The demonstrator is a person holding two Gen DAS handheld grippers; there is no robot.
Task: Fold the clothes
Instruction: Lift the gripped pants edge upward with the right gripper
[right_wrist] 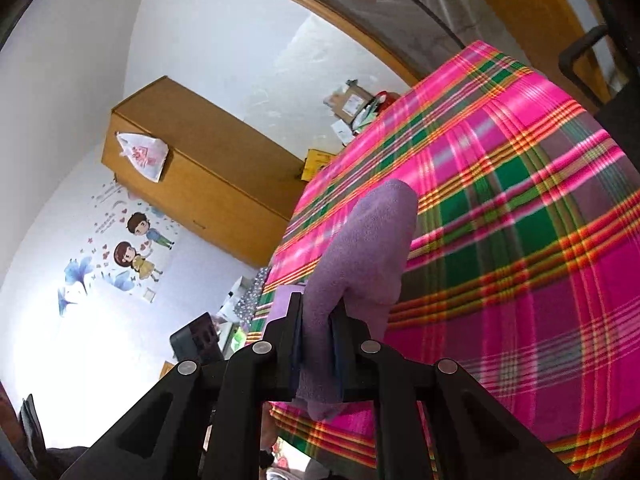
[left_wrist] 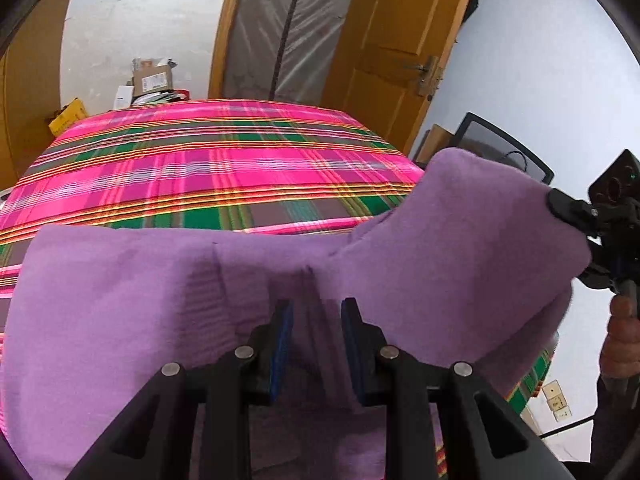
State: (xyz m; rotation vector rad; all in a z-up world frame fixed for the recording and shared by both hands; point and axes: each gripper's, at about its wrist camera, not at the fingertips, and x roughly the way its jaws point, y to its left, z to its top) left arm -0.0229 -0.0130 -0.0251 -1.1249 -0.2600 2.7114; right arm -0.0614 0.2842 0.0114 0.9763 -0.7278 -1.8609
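Observation:
A purple cloth (left_wrist: 160,300) lies spread over the near part of a bed with a pink and green plaid cover (left_wrist: 208,160). My left gripper (left_wrist: 316,320) is low at the cloth's near edge, its blue pads (left_wrist: 282,340) closed on a bunched fold. My right gripper (left_wrist: 558,204) is shut on the cloth's right corner and holds it lifted above the bed. The right wrist view shows that corner as a purple cloth (right_wrist: 372,248) flap rising out of my right gripper (right_wrist: 318,316), with the plaid cover (right_wrist: 520,240) behind it.
A person's hand (left_wrist: 622,336) holds the right gripper's handle. Cardboard boxes (left_wrist: 152,80) sit beyond the bed's far edge. A wooden door (left_wrist: 404,40) and a plastic-covered doorway (left_wrist: 288,28) stand behind. A wooden cabinet (right_wrist: 200,168) hangs on the wall.

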